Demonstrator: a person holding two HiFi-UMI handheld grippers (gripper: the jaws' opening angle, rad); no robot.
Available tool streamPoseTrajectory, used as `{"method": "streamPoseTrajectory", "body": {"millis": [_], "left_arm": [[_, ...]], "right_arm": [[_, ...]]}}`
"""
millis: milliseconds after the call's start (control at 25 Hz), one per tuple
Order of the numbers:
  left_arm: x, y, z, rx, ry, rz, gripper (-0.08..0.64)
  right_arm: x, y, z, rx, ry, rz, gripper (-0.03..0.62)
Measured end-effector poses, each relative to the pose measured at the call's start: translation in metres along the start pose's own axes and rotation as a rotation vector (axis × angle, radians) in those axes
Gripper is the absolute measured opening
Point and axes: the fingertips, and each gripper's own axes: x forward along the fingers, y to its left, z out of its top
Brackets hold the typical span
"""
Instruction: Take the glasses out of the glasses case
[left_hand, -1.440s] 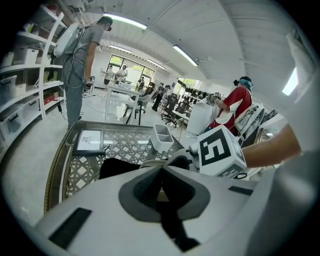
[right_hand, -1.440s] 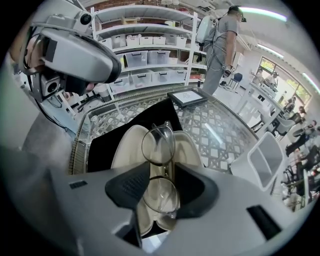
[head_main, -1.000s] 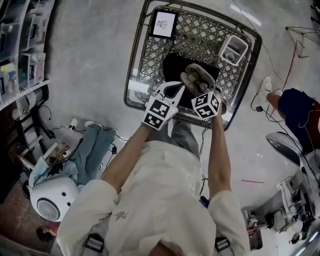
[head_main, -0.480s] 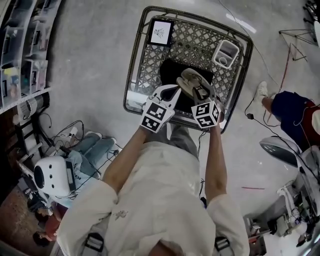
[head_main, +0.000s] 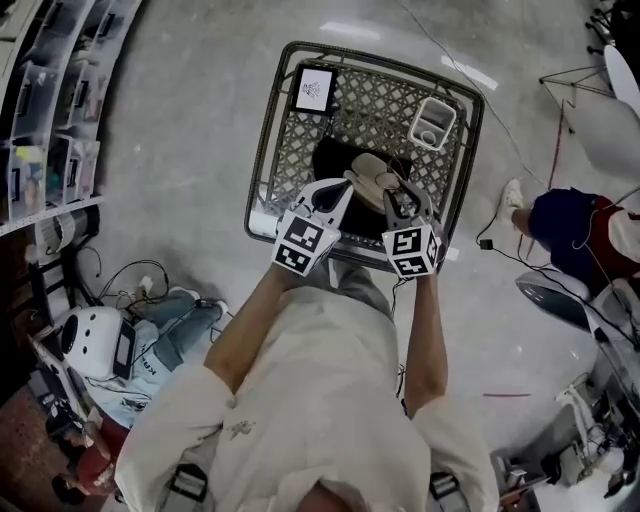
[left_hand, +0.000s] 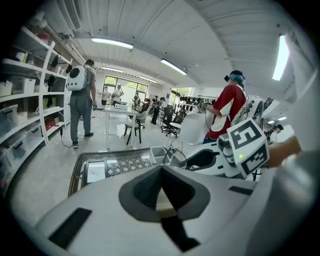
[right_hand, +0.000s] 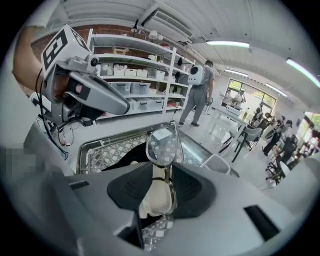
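Nearest the person, the left gripper (head_main: 343, 188) and the right gripper (head_main: 402, 196) are held side by side over the near half of a lattice-patterned tabletop (head_main: 262, 150), each carrying its marker cube. The left gripper (left_hand: 161, 175) has its jaws drawn together, with only a thin cream edge pinched between them, which appears to belong to the glasses case (head_main: 368, 174). The right gripper (right_hand: 163, 176) has its jaws closed on the glasses (right_hand: 162, 146), clamping the frame. One clear lens stands upright above the jaw tips, and the lower frame runs down against the cream surface of the glasses case (right_hand: 151, 197) directly beneath. Whether the glasses are fully clear of the case cannot be told. In the head view the case lies open between the two grippers, above a black mat (head_main: 333, 160) spread on the middle of the tabletop. Beyond the mat, at the far right corner, sits a small white bin (head_main: 432, 122), upright and open-topped; its contents cannot be made out. At the far left corner lies a dark-framed card (head_main: 312, 88) with a white face, well apart from the bin.
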Motion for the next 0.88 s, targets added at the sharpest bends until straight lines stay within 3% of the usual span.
{"method": "streamPoseTrajectory", "body": {"millis": [880], "left_arm": [[-0.076,-0.049,0.104,0.135,-0.247,0.023,0.009]], "right_arm": [[-0.162,-0.029,0.116,0.072,-0.398,-0.147,0.124]]}}
